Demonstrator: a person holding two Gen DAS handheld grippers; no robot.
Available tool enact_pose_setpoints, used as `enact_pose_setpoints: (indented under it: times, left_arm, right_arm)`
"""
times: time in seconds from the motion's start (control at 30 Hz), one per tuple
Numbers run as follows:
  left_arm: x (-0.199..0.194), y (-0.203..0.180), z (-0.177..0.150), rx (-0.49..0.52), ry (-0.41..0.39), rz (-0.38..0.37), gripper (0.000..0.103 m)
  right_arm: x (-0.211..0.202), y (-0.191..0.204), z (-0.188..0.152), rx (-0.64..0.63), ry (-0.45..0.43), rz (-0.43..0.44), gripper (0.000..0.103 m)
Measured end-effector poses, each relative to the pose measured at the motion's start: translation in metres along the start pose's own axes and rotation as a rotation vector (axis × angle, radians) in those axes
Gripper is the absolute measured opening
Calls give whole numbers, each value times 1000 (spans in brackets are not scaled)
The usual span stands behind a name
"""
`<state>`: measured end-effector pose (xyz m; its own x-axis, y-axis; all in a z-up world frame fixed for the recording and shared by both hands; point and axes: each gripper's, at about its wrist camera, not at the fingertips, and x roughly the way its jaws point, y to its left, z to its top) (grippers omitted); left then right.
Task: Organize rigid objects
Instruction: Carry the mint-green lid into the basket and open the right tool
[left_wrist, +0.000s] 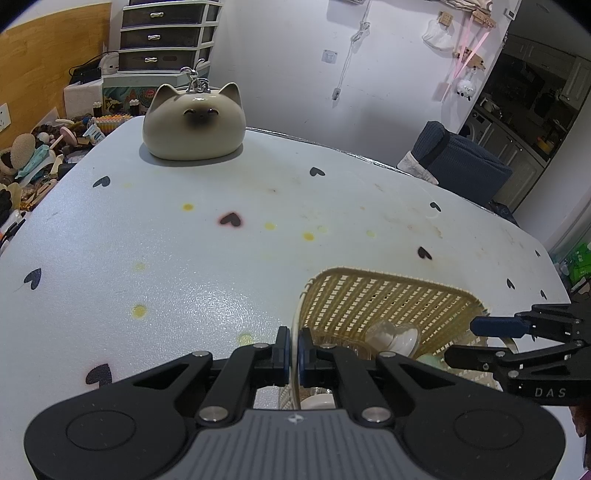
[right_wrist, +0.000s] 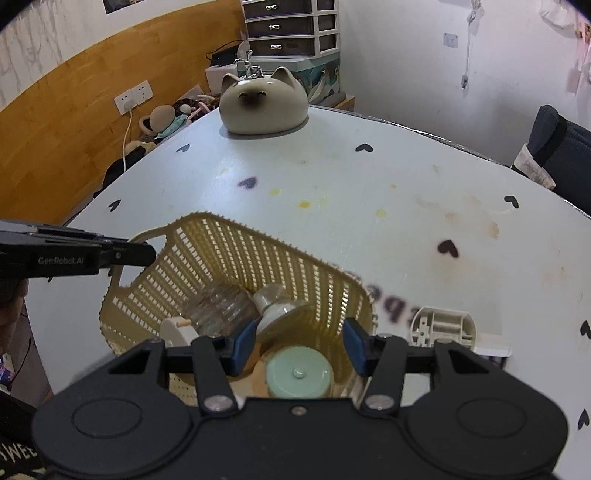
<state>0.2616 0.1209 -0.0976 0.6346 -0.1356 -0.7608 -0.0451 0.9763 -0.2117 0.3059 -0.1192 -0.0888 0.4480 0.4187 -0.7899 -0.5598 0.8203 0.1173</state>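
A beige woven plastic basket (left_wrist: 388, 295) (right_wrist: 236, 254) stands on the white heart-print table (left_wrist: 184, 240). My left gripper (left_wrist: 294, 350) (right_wrist: 147, 253) is shut on the basket's left rim. My right gripper (right_wrist: 300, 347) (left_wrist: 461, 341) hangs open over the basket's right end, its blue pads apart and touching nothing. Inside lie a clear ribbed bottle (right_wrist: 221, 306), a small glass bottle with a wide stopper (right_wrist: 277, 306) (left_wrist: 395, 336) and a mint-green lidded jar (right_wrist: 299, 373), which sits just below the right jaws.
A cream ceramic cat (left_wrist: 194, 123) (right_wrist: 264, 107) sits at the table's far edge. A white plastic part (right_wrist: 443, 326) lies just right of the basket. Clutter and a drawer unit (left_wrist: 168, 35) lie beyond the far left; a dark chair (left_wrist: 461, 162) is at the right.
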Motion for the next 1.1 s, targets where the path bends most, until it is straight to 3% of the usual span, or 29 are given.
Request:
enact_pose_setpoints:
  times: [0.27,0.3,0.43,0.53,0.83,1.1]
  left_arm:
    - [0,0,0,-1,0,-1,4]
    - [0,0,0,-1,-1,-1,4]
    - [0,0,0,-1,-1,-1,4]
    - [0,0,0,-1,-1,-1,4]
    - [1,-2,-1,-4,-1,-3,4]
    - [2,-1,0,-9,-1,-7,4]
  right_arm:
    - [-4,6,-1,-24,35,21,50]
    - [-3,8,-1,-40,51,28,46]
    - [1,18,-1,-114,116,47,10]
    - [10,23,2,-170,181,51,1]
    - [46,40,6,-364,416,130,1]
    - [58,33,15,-350,483,192,3]
